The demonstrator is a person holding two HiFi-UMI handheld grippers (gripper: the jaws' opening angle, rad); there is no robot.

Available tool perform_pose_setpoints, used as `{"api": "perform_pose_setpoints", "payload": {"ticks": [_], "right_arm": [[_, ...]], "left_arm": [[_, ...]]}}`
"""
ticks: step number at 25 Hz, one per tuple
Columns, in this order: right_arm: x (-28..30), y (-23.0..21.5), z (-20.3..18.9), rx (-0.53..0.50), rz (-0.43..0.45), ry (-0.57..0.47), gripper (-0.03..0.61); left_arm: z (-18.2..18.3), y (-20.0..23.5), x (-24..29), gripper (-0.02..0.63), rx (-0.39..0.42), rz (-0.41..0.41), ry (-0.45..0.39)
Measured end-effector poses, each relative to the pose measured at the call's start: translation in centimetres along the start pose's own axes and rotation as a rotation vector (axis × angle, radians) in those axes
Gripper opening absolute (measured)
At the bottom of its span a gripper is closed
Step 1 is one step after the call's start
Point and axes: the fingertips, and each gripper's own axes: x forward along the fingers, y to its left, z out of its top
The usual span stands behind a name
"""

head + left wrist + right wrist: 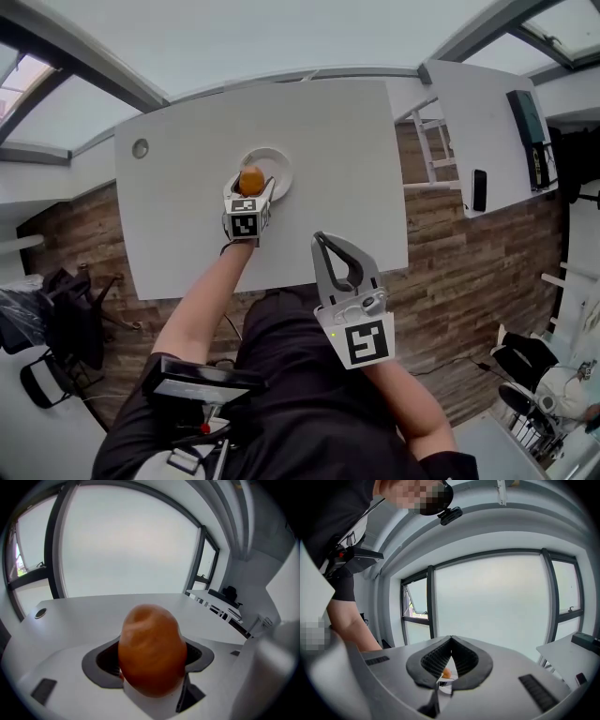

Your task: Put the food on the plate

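An orange, rounded piece of food (251, 177) sits between the jaws of my left gripper (249, 193), which is shut on it. In the left gripper view the food (151, 648) fills the middle and hides the jaw tips. From the head view it lies over the near left part of the white plate (277, 160); I cannot tell whether it touches the plate. My right gripper (320, 240) hangs over the table's near edge, off to the right of the plate. Its jaws meet at the tips (451, 640) with nothing held.
The white table (347, 150) has a round cable hole (140, 148) at its far left. A second white table (473, 122) with dark devices stands to the right across a gap. Dark chairs (56, 309) stand on the wooden floor at left.
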Motion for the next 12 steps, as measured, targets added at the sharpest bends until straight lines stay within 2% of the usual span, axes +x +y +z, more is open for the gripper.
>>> {"api": "perform_pose_setpoints", "payload": {"ticks": [4,12], "right_arm": [[0.3,-0.5,-0.3,0.006,-0.013,0.002,0.006],[0.4,0.4,-0.6,0.02,0.018,0.001,0.006]], "left_arm": [[-0.4,-0.3,1.0,0.344,0.012,-0.017,0.027],[-0.5,-0.7,1.9,0.344,0.025,-0.06,0.045]]}}
